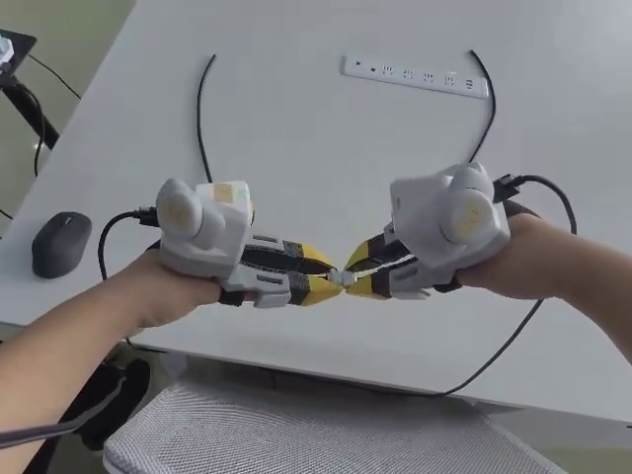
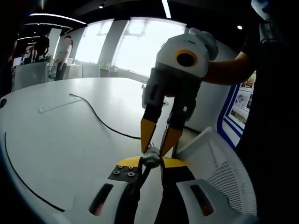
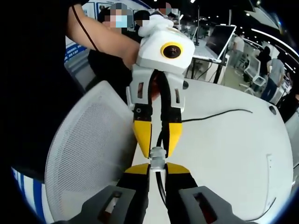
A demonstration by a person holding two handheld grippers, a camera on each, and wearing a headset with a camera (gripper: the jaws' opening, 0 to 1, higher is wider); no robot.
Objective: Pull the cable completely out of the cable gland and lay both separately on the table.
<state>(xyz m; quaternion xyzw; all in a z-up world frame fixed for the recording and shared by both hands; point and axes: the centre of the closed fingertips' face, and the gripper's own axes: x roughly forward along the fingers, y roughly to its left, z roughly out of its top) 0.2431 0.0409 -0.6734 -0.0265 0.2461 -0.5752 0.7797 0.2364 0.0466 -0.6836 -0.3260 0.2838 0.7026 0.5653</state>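
- Left claw (image 1: 322, 277) and right claw (image 1: 357, 275) both clenched, tips meeting on small grey plastic cable gland (image 3: 157, 157), mid-air over white bench (image 1: 296, 128) near edge.
- Thin black cable (image 3: 161, 184) threaded thru it.
- Best approach: hold gland steady, pull cable straight along axis, no jerk.

The head view looks steeply down on the gland (image 1: 348, 278) from above its chair (image 1: 296, 434) side, well apart. The left gripper view sits close against the gland, facing the right gripper (image 2: 156, 148) beyond it. The right gripper view, as close on the gland's other side, faces back at the left gripper (image 3: 157, 153). All three share the gland and the table (image 1: 296, 128) beside it.
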